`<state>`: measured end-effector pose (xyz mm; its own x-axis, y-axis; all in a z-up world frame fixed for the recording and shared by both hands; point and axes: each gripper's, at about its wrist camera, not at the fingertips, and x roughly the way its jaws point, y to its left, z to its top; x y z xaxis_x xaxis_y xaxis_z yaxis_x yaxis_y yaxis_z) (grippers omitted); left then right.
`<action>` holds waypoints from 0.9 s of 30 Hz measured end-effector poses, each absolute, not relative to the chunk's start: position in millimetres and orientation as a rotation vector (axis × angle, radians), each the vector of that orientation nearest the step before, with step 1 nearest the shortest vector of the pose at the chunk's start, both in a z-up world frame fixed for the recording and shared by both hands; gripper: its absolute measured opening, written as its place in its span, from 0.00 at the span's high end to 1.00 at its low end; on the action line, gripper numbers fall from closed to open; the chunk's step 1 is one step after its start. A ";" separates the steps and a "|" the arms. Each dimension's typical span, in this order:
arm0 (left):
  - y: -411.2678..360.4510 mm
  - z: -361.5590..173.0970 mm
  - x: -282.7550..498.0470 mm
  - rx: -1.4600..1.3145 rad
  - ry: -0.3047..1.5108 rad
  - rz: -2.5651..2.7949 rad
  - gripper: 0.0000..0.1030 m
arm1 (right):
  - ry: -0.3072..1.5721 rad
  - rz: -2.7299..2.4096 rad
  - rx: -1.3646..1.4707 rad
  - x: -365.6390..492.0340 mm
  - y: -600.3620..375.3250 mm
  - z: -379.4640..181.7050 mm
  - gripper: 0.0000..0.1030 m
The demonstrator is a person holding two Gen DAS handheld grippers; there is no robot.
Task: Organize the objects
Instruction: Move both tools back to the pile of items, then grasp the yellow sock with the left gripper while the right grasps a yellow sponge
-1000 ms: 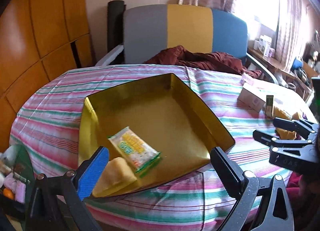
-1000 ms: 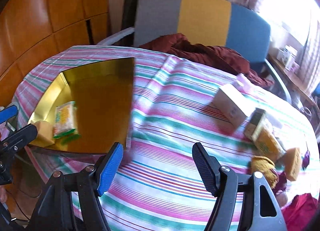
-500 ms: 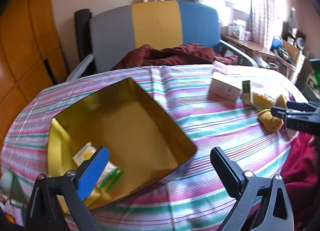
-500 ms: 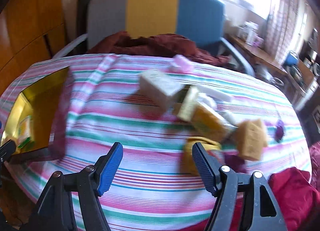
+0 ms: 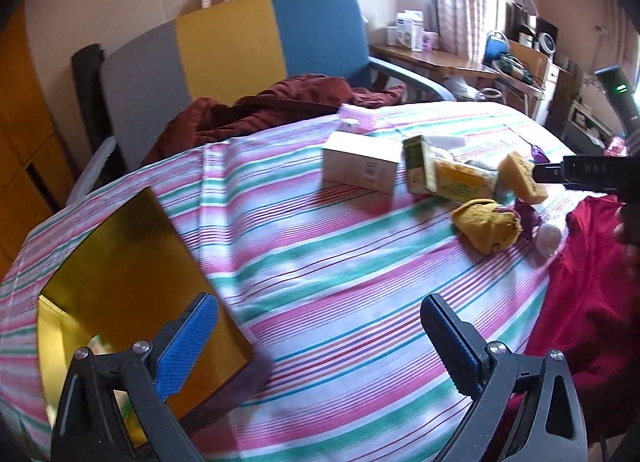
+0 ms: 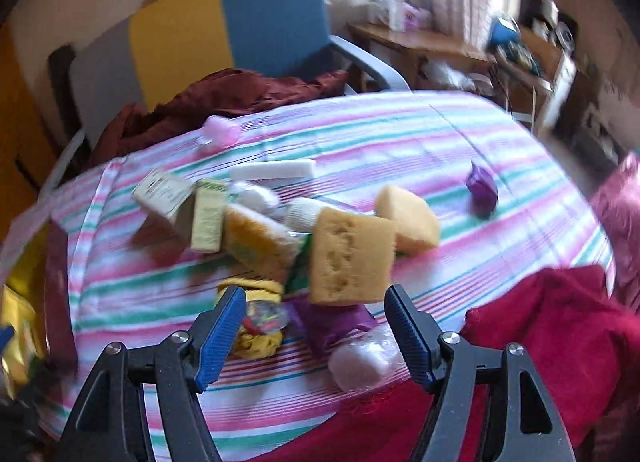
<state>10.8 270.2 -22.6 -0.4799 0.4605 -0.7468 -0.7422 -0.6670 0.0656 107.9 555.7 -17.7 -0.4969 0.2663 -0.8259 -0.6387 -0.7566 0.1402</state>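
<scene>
A gold tray (image 5: 120, 282) sits at the table's left edge; a snack packet in it is mostly hidden behind my left gripper (image 5: 320, 334), which is open and empty above the striped cloth. A pile lies on the right: white box (image 5: 360, 166), green carton (image 5: 416, 166), yellow packet (image 5: 460, 182), sponges (image 6: 352, 258), yellow cloth (image 5: 486, 224). My right gripper (image 6: 314, 322) is open and empty, hovering just before the upright sponge, a purple wrapper (image 6: 332, 322) and a white roll (image 6: 360, 362).
A round table with a striped cloth (image 5: 340, 262). A grey, yellow and blue chair (image 5: 224, 46) with a maroon cloth (image 5: 272, 102) stands behind. A red cloth (image 6: 540, 342) lies at the near right edge. A purple sweet (image 6: 482, 186) and pink item (image 6: 220, 134) lie apart.
Both grippers have swung right, away from the gold tray toward the pile. The right gripper has closed in on the sponges. Both stay open and empty.
</scene>
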 end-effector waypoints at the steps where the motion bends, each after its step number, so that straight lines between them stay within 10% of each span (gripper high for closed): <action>1: 275.5 -23.7 11.1 -0.938 0.501 2.151 0.01 | 0.673 2.248 -1.128 111.5 563.8 -22.3 0.29; 5: 296.9 -31.1 10.8 -0.961 0.503 2.103 0.01 | 0.935 2.187 -1.068 123.6 588.1 -39.8 0.29; 27: 441.0 -62.8 19.6 -1.129 0.361 1.759 0.03 | 1.132 2.190 -0.851 144.5 611.3 -37.3 0.27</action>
<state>19.6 441.0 -62.8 -0.0909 0.5689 -0.8174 -0.8448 -0.4787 -0.2392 144.5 611.3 -37.3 -0.6627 0.1639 -0.7307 -0.6908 -0.5104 0.5121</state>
